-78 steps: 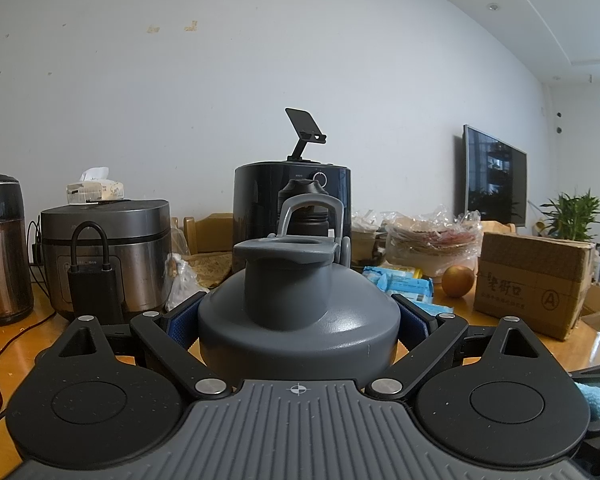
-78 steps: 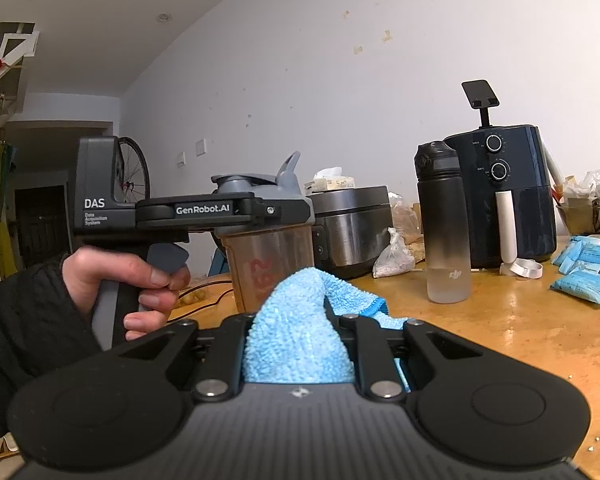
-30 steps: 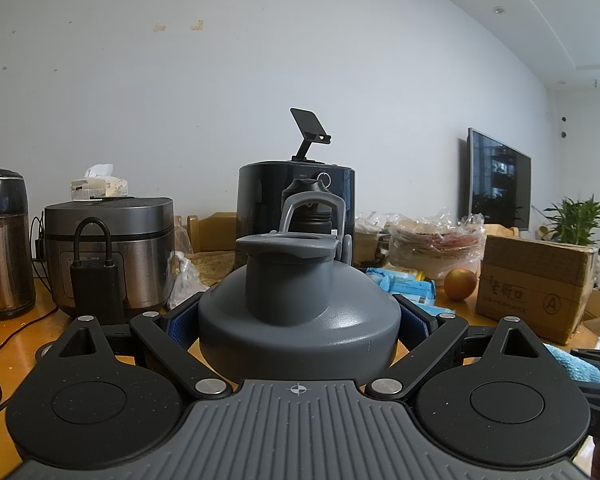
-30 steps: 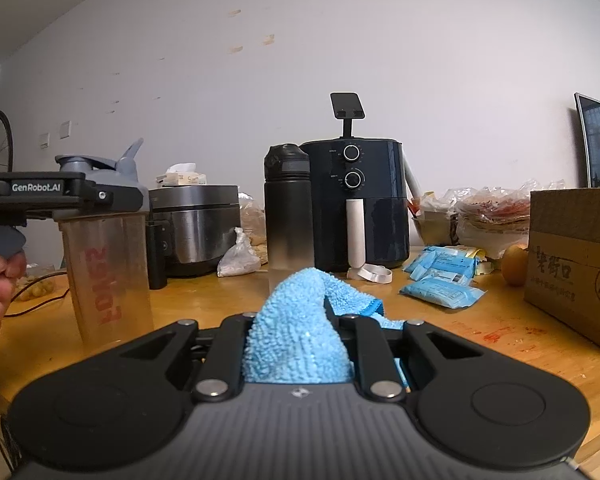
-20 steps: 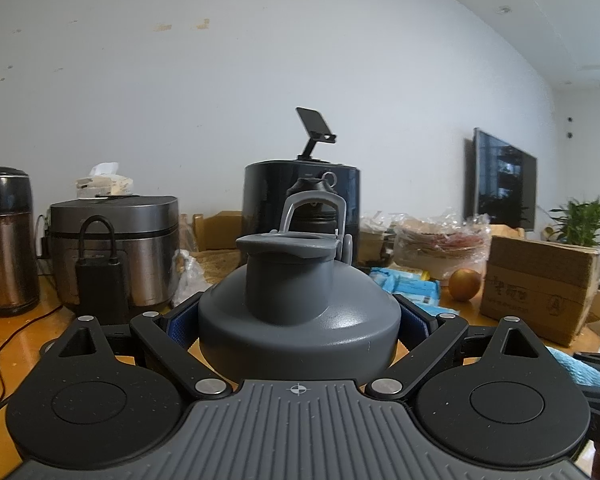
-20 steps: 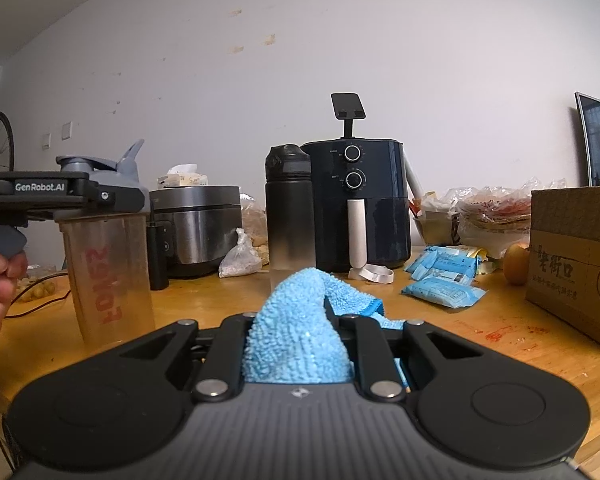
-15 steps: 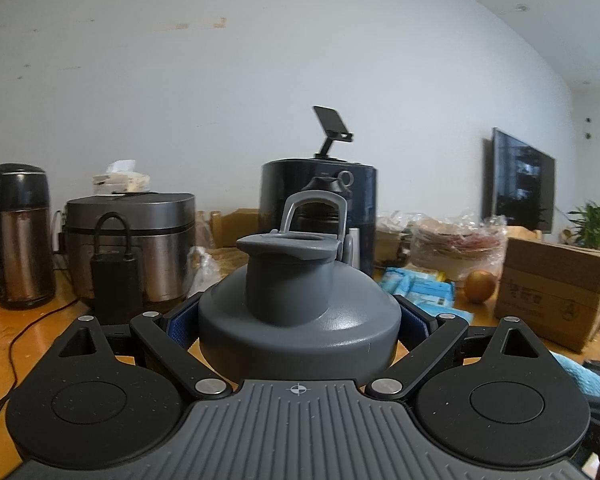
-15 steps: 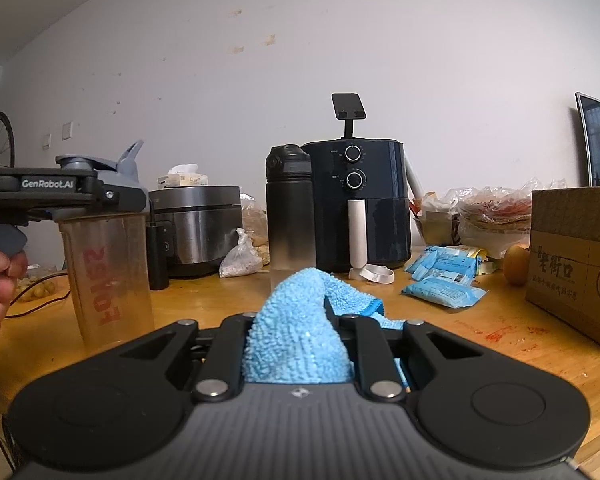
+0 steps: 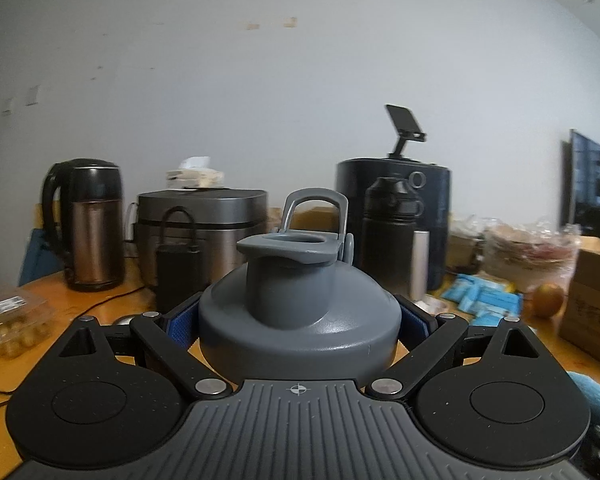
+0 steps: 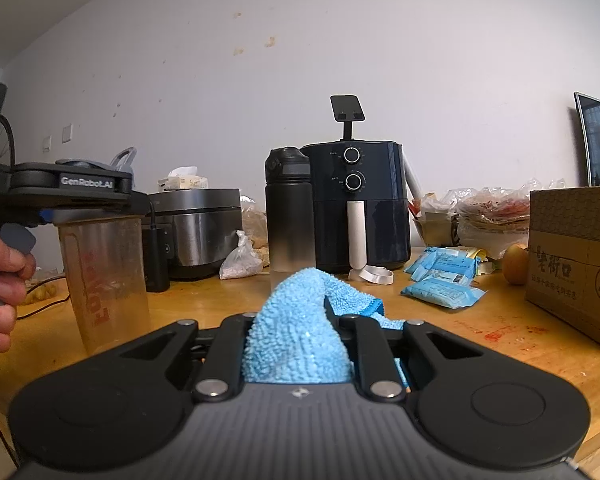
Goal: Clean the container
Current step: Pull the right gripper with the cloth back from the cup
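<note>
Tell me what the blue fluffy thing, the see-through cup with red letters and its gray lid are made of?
The blue cloth looks like microfiber: a fuzzy, looped, matte surface. The cup seems to be clear plastic, slightly cloudy, since you can see through its wall. Its gray lid looks like molded plastic with a smooth, faintly shiny finish. I can't be sure from looks alone.

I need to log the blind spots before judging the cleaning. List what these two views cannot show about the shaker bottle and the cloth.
- Left wrist view: the shaker bottle shows only its grey lid; the lid and the left gripper hide the cup.
- Right wrist view: the cup's inside is unreadable through the cloudy wall, and the left gripper covers its rim.
- Right wrist view: the cloth is partly hidden by the right gripper, so its underside is unseen.
</note>
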`<act>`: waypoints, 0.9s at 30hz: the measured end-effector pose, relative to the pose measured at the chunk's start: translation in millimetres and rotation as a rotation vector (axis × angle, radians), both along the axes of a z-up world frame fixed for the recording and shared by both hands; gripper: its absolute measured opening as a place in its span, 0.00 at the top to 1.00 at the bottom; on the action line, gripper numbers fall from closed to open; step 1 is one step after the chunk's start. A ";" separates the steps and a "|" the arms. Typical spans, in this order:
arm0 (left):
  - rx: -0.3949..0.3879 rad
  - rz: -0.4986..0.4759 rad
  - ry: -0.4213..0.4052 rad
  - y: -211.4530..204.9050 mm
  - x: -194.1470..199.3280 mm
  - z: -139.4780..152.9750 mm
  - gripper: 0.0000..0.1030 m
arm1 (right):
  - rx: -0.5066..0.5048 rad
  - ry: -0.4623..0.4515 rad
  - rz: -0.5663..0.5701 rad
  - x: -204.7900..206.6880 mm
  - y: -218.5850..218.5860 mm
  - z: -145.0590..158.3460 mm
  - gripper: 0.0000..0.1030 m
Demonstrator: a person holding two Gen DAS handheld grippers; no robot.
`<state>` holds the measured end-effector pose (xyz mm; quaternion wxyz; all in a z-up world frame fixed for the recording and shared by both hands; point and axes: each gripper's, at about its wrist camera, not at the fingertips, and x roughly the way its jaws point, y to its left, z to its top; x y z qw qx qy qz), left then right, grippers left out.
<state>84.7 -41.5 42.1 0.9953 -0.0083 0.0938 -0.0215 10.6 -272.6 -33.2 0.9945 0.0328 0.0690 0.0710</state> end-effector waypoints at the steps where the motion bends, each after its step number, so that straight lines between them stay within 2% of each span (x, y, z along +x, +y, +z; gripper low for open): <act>1: 0.002 0.017 0.002 -1.7 0.3 0.5 0.07 | 0.000 0.000 0.000 -0.3 -0.3 -0.1 0.88; 6: 0.004 0.062 0.008 -5.5 0.4 1.8 0.07 | 0.003 -0.003 0.002 -1.0 -2.4 0.0 0.88; 18: -0.003 0.062 0.017 -6.4 1.2 1.9 0.07 | 0.009 0.000 0.010 -1.9 -2.8 -0.7 0.88; 27: -0.040 0.071 0.037 -1.6 0.2 5.7 0.08 | 0.009 -0.005 0.012 -3.6 -2.5 0.3 0.88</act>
